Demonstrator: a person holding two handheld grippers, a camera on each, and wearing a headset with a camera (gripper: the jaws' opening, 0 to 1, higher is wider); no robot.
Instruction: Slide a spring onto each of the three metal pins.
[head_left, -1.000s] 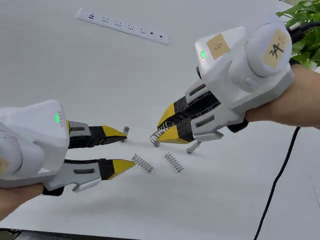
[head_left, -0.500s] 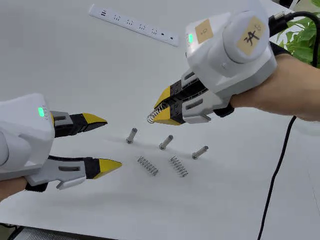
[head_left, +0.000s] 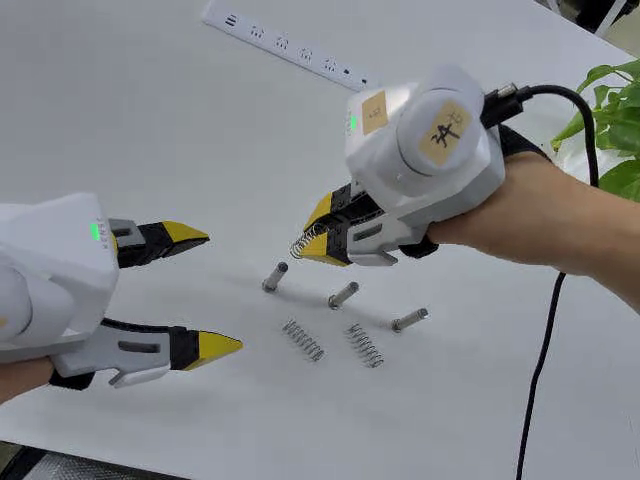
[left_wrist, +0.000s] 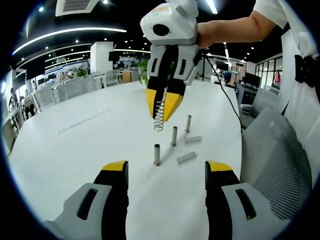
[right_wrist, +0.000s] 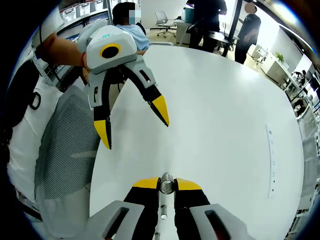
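Note:
Three short metal pins stand on the white table: the left pin (head_left: 274, 277), the middle pin (head_left: 343, 295) and the right pin (head_left: 410, 320). Two loose springs (head_left: 302, 340) (head_left: 364, 345) lie just in front of them. My right gripper (head_left: 312, 240) hovers above and behind the left pin, shut on a third spring (head_left: 299, 245) that juts from its tips. In the right gripper view that spring (right_wrist: 166, 186) sits between the shut fingers. My left gripper (head_left: 224, 291) is open to the left of the pins, holding nothing. The left gripper view has the pins (left_wrist: 157, 154) and the hanging spring (left_wrist: 159, 116) ahead.
A white power strip (head_left: 285, 45) lies at the table's far side. A black cable (head_left: 545, 350) runs down the right side from the right gripper. A green plant (head_left: 612, 130) stands at the right edge. The table's near edge is bottom left.
The right gripper has lifted the spring up and away from the pins. The left gripper has drawn back to the left, away from the left pin. The head camera has shifted.

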